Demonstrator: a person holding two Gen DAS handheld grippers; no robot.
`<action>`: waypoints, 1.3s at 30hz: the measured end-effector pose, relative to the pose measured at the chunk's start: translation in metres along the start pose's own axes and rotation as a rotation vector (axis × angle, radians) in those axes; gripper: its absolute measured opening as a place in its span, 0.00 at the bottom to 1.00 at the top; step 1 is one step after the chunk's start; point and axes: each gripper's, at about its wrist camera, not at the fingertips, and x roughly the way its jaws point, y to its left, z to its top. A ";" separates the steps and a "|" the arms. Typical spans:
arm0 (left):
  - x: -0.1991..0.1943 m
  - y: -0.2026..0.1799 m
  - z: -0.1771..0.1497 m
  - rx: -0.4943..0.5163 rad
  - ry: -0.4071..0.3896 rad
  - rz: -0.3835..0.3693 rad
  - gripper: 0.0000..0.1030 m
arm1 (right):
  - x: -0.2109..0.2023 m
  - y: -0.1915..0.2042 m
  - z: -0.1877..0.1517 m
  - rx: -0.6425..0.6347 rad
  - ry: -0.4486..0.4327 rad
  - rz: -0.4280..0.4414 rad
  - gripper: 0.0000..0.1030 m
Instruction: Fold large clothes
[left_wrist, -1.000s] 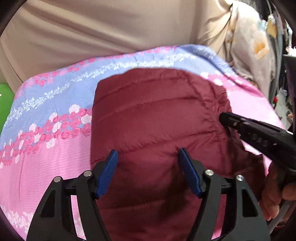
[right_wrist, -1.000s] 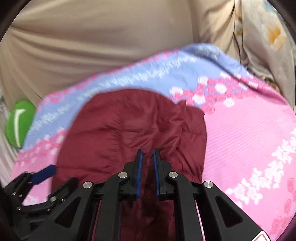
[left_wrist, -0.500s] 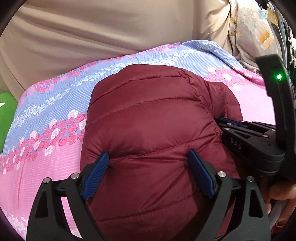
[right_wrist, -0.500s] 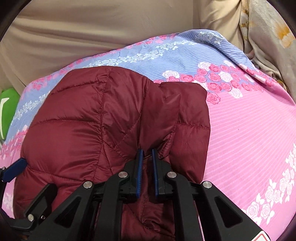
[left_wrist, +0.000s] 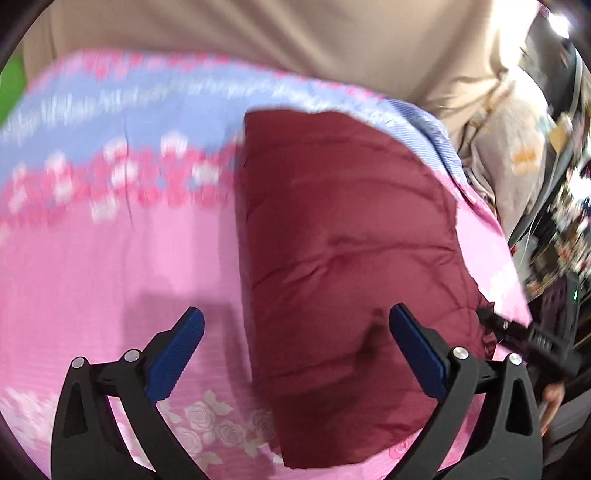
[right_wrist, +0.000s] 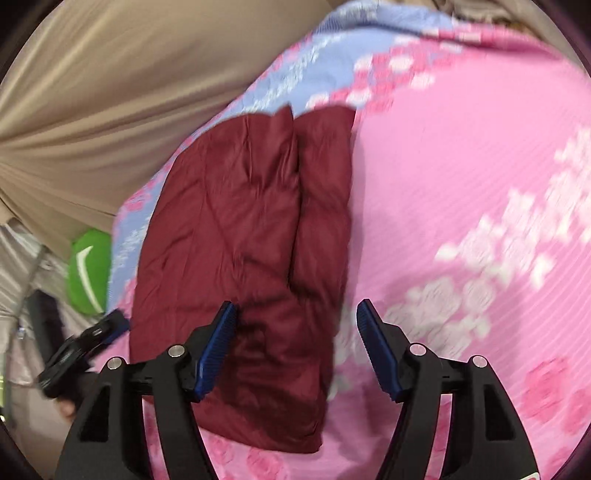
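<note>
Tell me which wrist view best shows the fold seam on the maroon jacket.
Right wrist: the maroon jacket lies folded on the floral bedspread, with its fold seam running clearly lengthwise. Left wrist shows only a smooth, blurred quilted face, with no seam.

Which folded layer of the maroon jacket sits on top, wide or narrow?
The wide quilted panel: its edge overlaps the narrow strip alongside it, which lies lower, next to the bare pink bedsheet.

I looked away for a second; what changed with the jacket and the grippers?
The right gripper, shut on the maroon jacket before, has just opened and let go. The left gripper opened wider. The jacket stays folded on the pink bedspread.
</note>
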 end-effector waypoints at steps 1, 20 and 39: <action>0.006 0.003 -0.002 -0.012 0.015 -0.020 0.95 | 0.004 0.001 -0.002 0.003 0.014 0.017 0.65; 0.037 -0.024 -0.004 0.078 0.024 -0.119 0.86 | 0.050 0.023 0.006 -0.017 0.073 0.121 0.59; -0.135 -0.083 0.048 0.352 -0.418 -0.204 0.36 | -0.090 0.167 0.017 -0.406 -0.390 0.191 0.16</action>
